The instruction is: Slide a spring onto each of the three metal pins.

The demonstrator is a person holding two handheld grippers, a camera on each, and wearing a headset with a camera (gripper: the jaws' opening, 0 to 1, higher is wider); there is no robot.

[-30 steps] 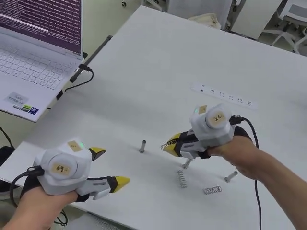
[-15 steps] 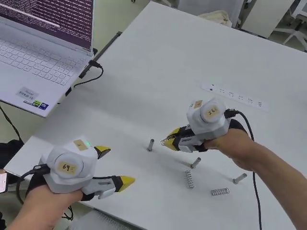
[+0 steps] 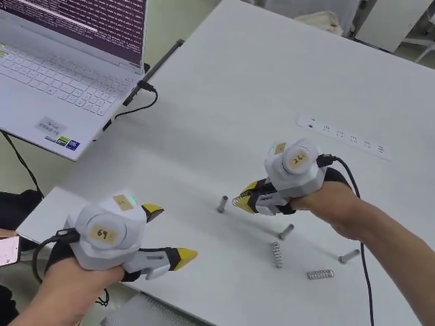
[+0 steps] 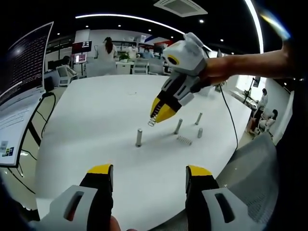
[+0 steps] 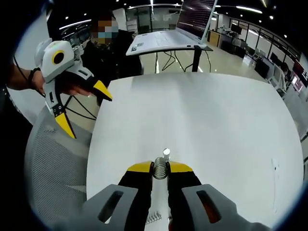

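right gripper (image 3: 246,197) has drawn nearer the upright pin (image 3: 222,204) than a second ago.
head view: its jaws are pinched on a spring (image 3: 238,200), coil end just beside the upright pin, apart from it. left gripper (image 3: 170,233) at the near edge of the table (image 3: 272,81), jaws wide apart, nothing in them. second pin (image 3: 286,231), third pin (image 3: 349,256) and two loose springs (image 3: 276,254) on the table.
left gripper view: own yellow tips spread; the held spring hangs near the upright pin.
right gripper view: spring clamped between the tips, upright pin just beyond.
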